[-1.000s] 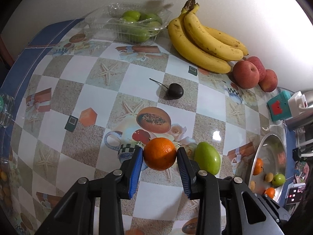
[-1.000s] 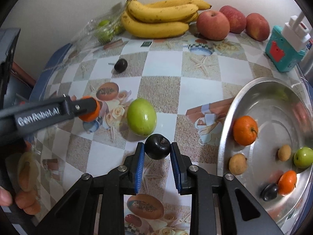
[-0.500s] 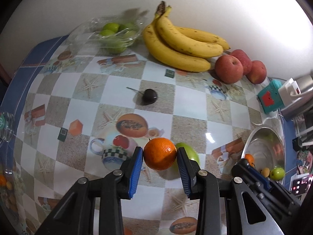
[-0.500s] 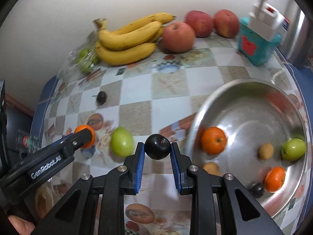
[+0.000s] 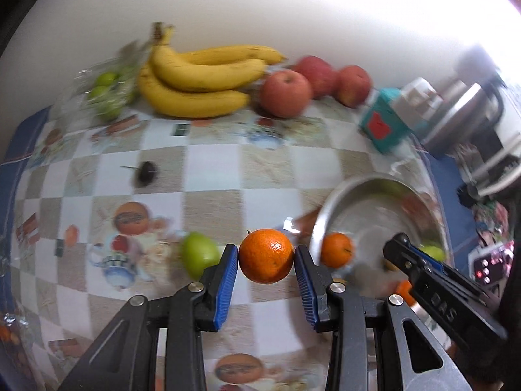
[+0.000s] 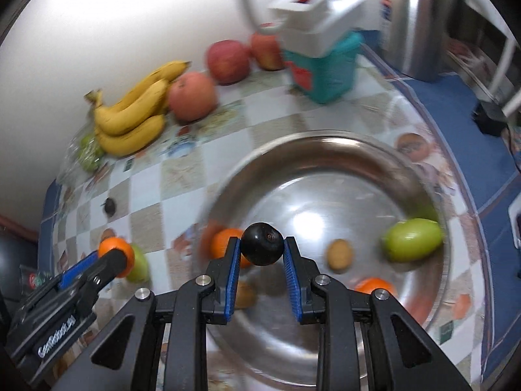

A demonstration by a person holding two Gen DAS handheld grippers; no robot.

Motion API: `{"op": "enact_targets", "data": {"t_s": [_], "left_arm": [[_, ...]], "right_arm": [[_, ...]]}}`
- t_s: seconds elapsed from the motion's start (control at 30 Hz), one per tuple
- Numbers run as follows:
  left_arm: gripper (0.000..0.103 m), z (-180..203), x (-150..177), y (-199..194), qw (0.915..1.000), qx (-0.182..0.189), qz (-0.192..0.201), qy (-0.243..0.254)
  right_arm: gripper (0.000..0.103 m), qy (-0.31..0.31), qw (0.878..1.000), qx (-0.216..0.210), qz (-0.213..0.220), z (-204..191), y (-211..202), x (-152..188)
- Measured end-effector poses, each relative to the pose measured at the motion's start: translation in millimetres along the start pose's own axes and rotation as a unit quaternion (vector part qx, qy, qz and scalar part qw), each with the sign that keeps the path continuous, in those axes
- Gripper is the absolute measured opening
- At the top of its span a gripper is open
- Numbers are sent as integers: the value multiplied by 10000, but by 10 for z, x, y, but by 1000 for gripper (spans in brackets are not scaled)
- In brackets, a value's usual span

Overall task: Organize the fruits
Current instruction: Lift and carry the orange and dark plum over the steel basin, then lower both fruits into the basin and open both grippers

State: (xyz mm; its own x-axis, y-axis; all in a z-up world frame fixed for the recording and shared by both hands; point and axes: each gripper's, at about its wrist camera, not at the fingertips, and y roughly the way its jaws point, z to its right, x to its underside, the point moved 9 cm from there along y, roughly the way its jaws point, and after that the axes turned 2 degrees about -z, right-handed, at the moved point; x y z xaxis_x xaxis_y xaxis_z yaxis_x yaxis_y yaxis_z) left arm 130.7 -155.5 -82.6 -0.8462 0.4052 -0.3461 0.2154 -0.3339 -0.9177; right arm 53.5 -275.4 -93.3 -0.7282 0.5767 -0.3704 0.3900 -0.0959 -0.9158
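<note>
Right wrist view: the right gripper (image 6: pixel 262 254) clamps a dark plum (image 6: pixel 262 243) above the steel bowl (image 6: pixel 325 150) on the checkered tablecloth (image 6: pixel 182 169); the left gripper (image 5: pixel 266 257) pinches an orange (image 5: pixel 266 256) just outside its rim (bananas (image 6: pixel 133 117) lie beyond, against the wall).

Tabletop (image 5: pixel 211 205) under a checkered cloth printed with starfish, cups and fruit, blue border at the edges. Teal box (image 6: pixel 329 71) with a red patch near the back wall, white plastic piece (image 6: pixel 312 26) on top of it. Tall shiny metal vessel (image 6: pixel 423 22) just beyond. White wall (image 5: pixel 260 9) behind.
</note>
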Motion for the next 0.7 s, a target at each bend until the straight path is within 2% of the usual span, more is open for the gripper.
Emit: {"op": "enact_targets", "data": {"t_s": [0.17,0.43,0.7], "left_arm": [[38,337,63,46,9993,194,-80,299],[38,819,221,220,9953,300,-212,897],[38,952,336,404,9929,202,-339,1122]], "right_arm": [[27,386,9991,168,69,400,-26,-34],[28,618,9977,197,176,590,20,-37],[28,821,9962,212,192,724,93,-21]]}}
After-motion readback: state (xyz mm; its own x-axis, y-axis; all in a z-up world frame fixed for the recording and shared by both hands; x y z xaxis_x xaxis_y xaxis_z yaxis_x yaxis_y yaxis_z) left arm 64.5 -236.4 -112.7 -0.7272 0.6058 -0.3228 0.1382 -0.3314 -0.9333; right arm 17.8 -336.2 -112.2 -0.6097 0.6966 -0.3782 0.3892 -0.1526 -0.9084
